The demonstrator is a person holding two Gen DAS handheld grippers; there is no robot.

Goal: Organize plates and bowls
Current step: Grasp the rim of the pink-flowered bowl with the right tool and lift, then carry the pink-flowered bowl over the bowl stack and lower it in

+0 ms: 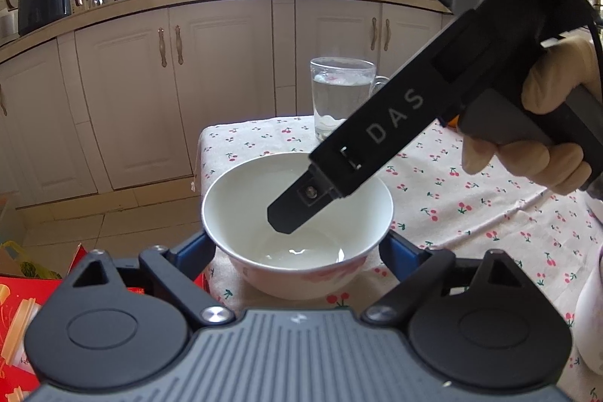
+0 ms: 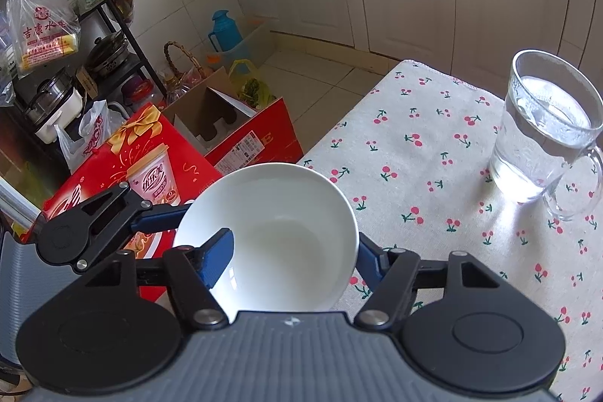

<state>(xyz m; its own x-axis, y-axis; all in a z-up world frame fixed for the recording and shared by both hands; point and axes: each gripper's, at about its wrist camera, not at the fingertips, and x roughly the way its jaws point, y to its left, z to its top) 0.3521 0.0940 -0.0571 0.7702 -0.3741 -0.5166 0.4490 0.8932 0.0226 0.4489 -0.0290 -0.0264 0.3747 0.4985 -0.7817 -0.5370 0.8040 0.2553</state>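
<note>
A white bowl (image 1: 297,225) with a pink pattern outside sits at the near left corner of the table with a cherry-print cloth (image 1: 471,198). My left gripper (image 1: 297,255) is open, its blue fingers (image 1: 192,247) on either side of the bowl's base. My right gripper (image 2: 290,243) straddles the bowl's (image 2: 271,236) rim: one blue finger (image 2: 216,259) lies inside the bowl, the other outside on the right. Its jaws stand wide and do not pinch the rim. In the left wrist view the right gripper's black finger (image 1: 301,202) reaches down into the bowl.
A glass mug of water (image 2: 542,127) stands on the cloth (image 2: 433,153) behind the bowl. Red gift boxes (image 2: 158,168) and an open carton stand on the floor left of the table. Kitchen cabinets (image 1: 218,81) lie beyond. A white object (image 1: 591,311) sits at the right edge.
</note>
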